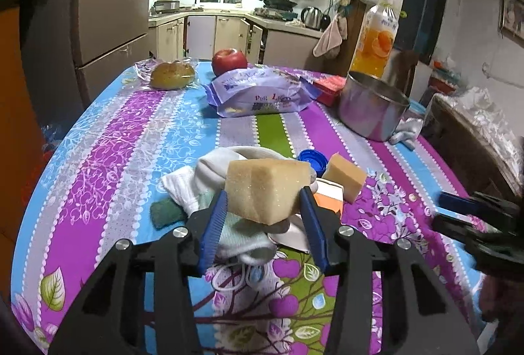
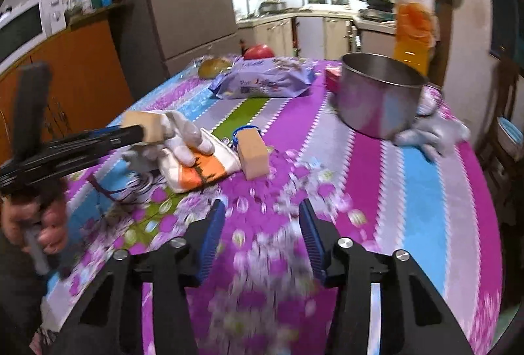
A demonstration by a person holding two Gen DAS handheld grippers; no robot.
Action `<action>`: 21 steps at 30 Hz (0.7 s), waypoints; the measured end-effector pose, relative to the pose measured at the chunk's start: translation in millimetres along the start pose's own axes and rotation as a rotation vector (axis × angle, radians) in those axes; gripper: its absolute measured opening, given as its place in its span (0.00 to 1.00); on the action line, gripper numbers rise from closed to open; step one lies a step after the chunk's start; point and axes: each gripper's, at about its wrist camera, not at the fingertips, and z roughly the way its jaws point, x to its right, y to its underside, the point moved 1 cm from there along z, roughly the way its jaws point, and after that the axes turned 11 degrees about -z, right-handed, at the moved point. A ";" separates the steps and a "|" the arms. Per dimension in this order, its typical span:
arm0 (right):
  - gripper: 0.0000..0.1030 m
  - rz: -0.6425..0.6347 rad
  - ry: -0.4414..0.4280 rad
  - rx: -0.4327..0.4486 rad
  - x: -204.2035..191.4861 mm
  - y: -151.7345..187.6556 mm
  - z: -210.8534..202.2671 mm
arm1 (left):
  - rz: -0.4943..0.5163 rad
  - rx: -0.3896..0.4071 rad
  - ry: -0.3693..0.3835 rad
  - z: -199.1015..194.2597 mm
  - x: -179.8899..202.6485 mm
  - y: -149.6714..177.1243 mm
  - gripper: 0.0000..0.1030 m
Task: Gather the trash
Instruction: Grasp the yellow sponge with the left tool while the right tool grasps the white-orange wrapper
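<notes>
My left gripper [image 1: 265,202] is shut on a tan sponge block [image 1: 267,187], its blue pads pressing on both sides. It holds the block just above a heap of white cloth [image 1: 209,171], an orange-and-white pouch [image 1: 329,196] and a green scouring pad [image 1: 165,212]. The right wrist view shows the same grip [image 2: 140,132] from the side. A second tan sponge [image 2: 253,155] and a blue bottle cap [image 2: 244,129] lie beside the heap. My right gripper [image 2: 262,207] stands open over bare tablecloth, short of the second sponge, with nothing between its fingers.
Further back on the striped tablecloth [image 1: 131,132] lie a purple snack bag [image 1: 258,94], wrapped bread [image 1: 172,74], an apple [image 1: 229,60] and a red box [image 1: 329,86]. A steel pot [image 2: 376,102], a juice bottle [image 2: 414,24] and a grey glove [image 2: 432,132] stand at the right.
</notes>
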 end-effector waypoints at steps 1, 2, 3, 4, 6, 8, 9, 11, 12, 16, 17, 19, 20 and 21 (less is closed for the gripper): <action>0.44 -0.010 -0.003 -0.010 0.3 -5.6 9.6 | -0.006 0.006 -0.004 -2.8 -1.3 0.7 0.42; 0.44 -0.019 -0.008 -0.021 0.9 -12.1 20.4 | -0.010 0.012 -0.006 -4.7 -2.5 0.8 0.42; 0.44 -0.027 -0.014 -0.033 1.0 -18.9 32.9 | -0.014 0.014 -0.004 -5.8 -4.1 1.5 0.42; 0.44 -0.034 -0.018 -0.044 0.9 -24.9 44.0 | -0.019 0.014 -0.002 -6.3 -5.7 1.9 0.42; 0.44 -0.036 -0.028 -0.057 0.4 -32.8 59.9 | -0.033 0.010 -0.003 -5.2 -10.0 2.5 0.42; 0.44 -0.034 -0.027 -0.061 0.3 -39.6 71.7 | -0.046 0.007 -0.005 -3.9 -14.4 2.7 0.42; 0.44 -0.028 -0.028 -0.060 0.1 -40.4 74.4 | -0.051 0.007 -0.004 -3.9 -16.4 2.5 0.42; 0.44 -0.019 -0.014 -0.041 -1.6 -42.4 71.6 | -0.067 0.014 -0.003 -6.4 -20.9 1.4 0.42; 0.44 -0.022 -0.014 -0.024 -5.0 -42.7 67.1 | -0.079 0.022 -0.002 -9.8 -24.8 0.2 0.42; 0.44 -0.119 -0.105 0.029 -44.2 -45.6 50.7 | -0.123 0.044 -0.008 -19.0 -39.9 -4.8 0.42; 0.44 -0.157 -0.143 0.018 -58.9 -46.4 53.7 | -0.128 0.046 -0.013 -19.5 -42.1 -5.6 0.42; 0.44 -0.204 -0.156 -0.021 -76.9 -47.3 63.8 | -0.139 0.042 -0.012 -20.3 -45.6 -6.1 0.42; 0.44 -0.223 -0.142 -0.042 -83.4 -47.0 70.7 | -0.144 0.041 -0.010 -21.5 -47.4 -5.8 0.42; 0.44 -0.229 -0.131 -0.053 -86.2 -46.7 75.9 | -0.146 0.042 -0.012 -22.7 -48.3 -5.6 0.42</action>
